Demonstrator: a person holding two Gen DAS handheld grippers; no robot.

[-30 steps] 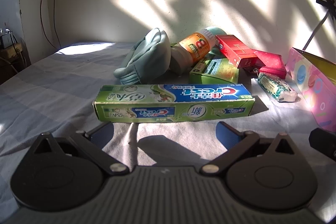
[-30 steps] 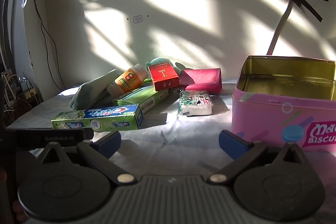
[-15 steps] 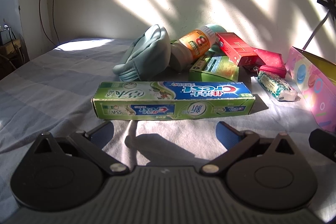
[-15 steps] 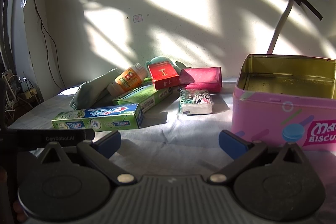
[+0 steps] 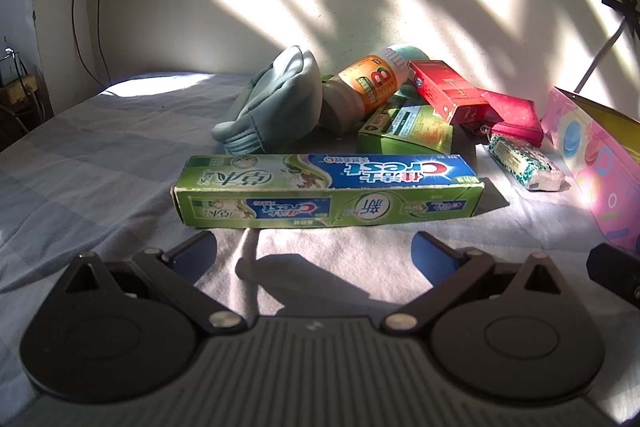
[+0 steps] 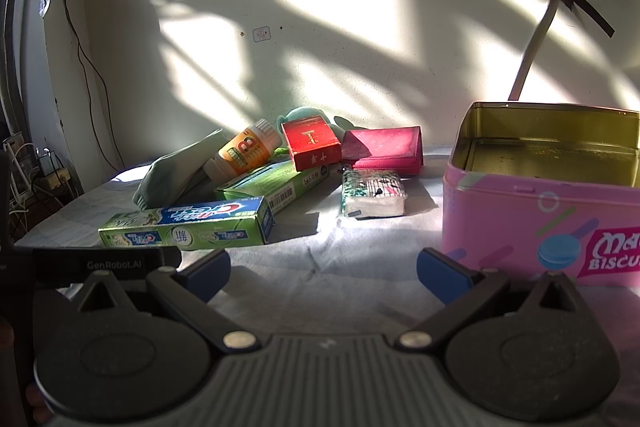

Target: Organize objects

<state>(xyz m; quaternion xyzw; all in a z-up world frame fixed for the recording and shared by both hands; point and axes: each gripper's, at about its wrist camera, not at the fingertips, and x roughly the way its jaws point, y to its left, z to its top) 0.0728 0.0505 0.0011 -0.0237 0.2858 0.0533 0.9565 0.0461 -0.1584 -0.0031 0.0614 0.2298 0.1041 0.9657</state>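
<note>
Compared with the views a second ago, my left gripper (image 5: 314, 253) has edged closer to the toothpaste box (image 5: 326, 189), which now looms slightly larger; my right gripper (image 6: 323, 273) has hardly shifted. Progress, as I judge it: nothing is sorted yet. The pink biscuit tin (image 6: 536, 223) stands open with no items visible inside, while everything else lies loose on the cloth-covered table (image 5: 100, 163). Heaped together behind the toothpaste box are a folded teal cloth (image 5: 276, 103), an orange-labelled bottle (image 5: 366, 83), a green box (image 5: 406, 125), a red box (image 5: 448, 91), a crimson pouch (image 5: 516, 117) and a tissue pack (image 5: 522, 163). Left gripper: spread wide, holding nothing, hovering just short of the toothpaste box, which lies crosswise before it. Right gripper: equally wide apart and unloaded, poised over bare cloth between the heap and the tin.
</note>
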